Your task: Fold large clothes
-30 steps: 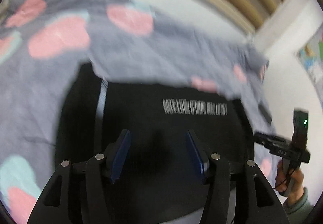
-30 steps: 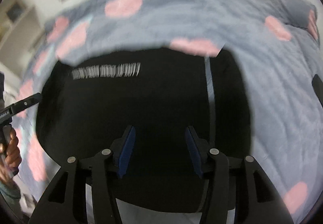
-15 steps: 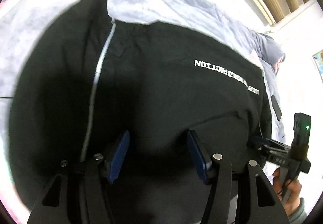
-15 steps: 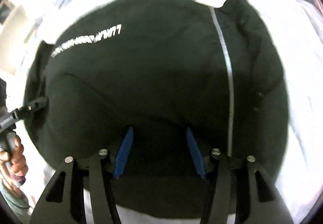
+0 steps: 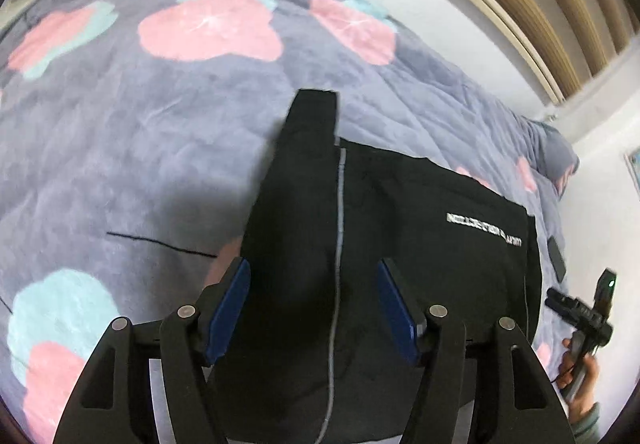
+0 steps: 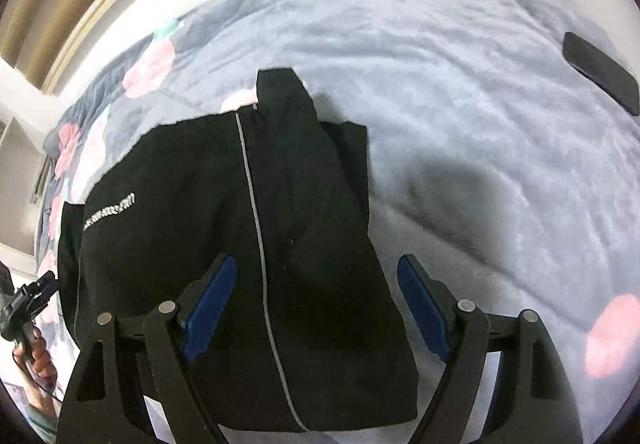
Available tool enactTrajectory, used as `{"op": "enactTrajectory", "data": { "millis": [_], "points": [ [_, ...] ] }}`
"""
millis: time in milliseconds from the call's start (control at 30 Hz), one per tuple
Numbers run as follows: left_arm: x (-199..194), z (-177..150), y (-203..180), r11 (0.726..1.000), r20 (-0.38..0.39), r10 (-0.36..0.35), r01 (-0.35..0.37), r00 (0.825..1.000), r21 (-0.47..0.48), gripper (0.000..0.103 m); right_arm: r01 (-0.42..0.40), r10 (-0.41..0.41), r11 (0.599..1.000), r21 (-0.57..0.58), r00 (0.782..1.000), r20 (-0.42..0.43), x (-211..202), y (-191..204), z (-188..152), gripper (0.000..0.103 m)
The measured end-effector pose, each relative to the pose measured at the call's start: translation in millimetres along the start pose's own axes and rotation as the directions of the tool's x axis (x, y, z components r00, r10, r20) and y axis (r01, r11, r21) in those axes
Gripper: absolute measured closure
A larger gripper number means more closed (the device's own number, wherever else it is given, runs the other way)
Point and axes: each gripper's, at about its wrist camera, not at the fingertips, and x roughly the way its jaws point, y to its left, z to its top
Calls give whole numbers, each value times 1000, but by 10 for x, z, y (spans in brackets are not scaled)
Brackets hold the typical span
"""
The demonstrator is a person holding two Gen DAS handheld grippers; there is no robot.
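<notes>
Inspecting now: black jacket (image 5: 400, 244) lies folded on the bed (image 5: 120, 163). My left tool (image 5: 314, 310) and right tool (image 6: 316, 302) have just been opening, both released. Final folds remain, I judge.

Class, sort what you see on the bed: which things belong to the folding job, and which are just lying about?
Belongs to the job:
black garment
left gripper, open
right gripper, open

Just lying about:
flowered blanket
flat black object
thin black cord

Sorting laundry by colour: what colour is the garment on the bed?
Black garment, with a thin grey stripe and small white lettering; clearest in the right wrist view.
</notes>
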Motion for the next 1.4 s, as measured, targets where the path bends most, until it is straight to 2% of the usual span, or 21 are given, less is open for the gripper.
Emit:
{"op": "enactTrajectory", "data": {
  "millis": [133,400,567,800,900,967,1033,1233,1300,1400],
  "points": [
    [183,16,102,998,-34,-12,10,999,-58,36,12,-13,1000,-26,999,-41,196,69,8,19],
    [390,-4,85,999,-86,18,-21,996,-31,36,48,-54,996,-75,995,-79,414,83,-26,19],
    [670,-6,174,999,-168,15,-23,986,-46,28,21,-27,998,-60,995,-100,510,27,-48,18],
    [900,-33,378,985,-199,-112,81,974,-155,24,-27,18,997,-74,994,-112,606,-30,-44,15],
    [962,-56,456,972,-210,-166,125,963,-198,23,-69,63,996,-50,990,-126,688,-82,-24,9],
    [1015,-72,502,955,-221,-223,168,949,-244,23,-102,96,994,-31,985,-142,769,-117,-18,6],
    [1099,-100,520,932,-243,-296,223,924,-286,23,-170,167,985,-4,971,-170,890,-147,15,5],
    [1298,-114,430,909,-291,-371,281,882,-308,20,-293,300,954,66,929,-215,1109,-252,86,1],
    [1348,-118,403,911,-296,-366,275,882,-306,19,-316,327,945,85,921,-212,1134,-272,93,2],
    [1321,-132,356,919,-272,-347,268,898,-290,21,-308,312,950,54,931,-191,1072,-212,89,12]
  ]
}}
